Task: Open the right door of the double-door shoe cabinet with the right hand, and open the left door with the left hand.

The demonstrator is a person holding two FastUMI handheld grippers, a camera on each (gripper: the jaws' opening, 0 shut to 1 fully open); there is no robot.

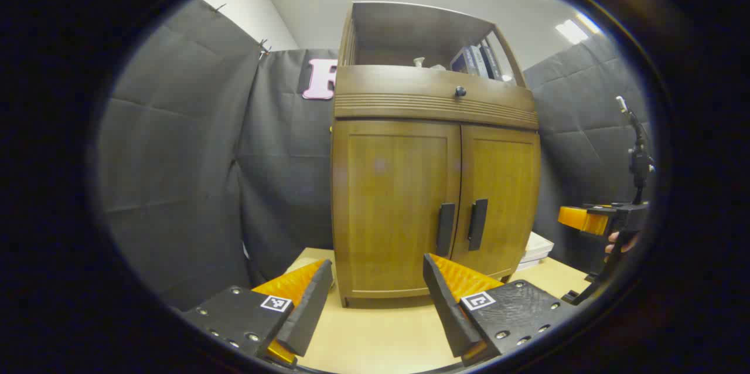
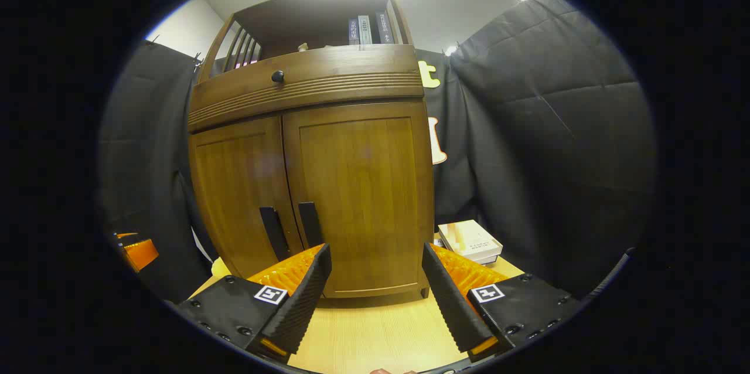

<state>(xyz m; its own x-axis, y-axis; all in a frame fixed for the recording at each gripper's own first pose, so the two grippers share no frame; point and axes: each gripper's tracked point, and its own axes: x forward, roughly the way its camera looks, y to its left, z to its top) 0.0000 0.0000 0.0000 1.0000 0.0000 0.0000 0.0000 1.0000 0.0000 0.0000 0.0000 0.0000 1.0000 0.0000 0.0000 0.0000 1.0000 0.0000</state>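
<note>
**Both doors shut, both grippers standing off**

Left gripper view: the left gripper [image 1: 378, 292] is hovering with fingers spread wide and nothing between them, short of the shoe cabinet [image 1: 433, 186], which is standing toward the back of the tabletop [image 1: 375, 333]. The left door [image 1: 395, 204] and right door [image 1: 498, 198] are both sitting closed. Their handles, left handle [image 1: 445, 229] and right handle [image 1: 477, 224], are hanging just beside each other at the centre seam; my worry is a finger catching the wrong one, or sliding off a slim bar. The right gripper [image 1: 583, 218] is sitting cut off at the edge, so its jaws are unreadable here.

Right gripper view: the right gripper [image 2: 375, 289] is likewise gaping and holding nothing. A stack of books [image 2: 471, 241] is lying near the cabinet's right side, possibly in the door's swing. The handles' lower ends are hiding behind a finger.
</note>
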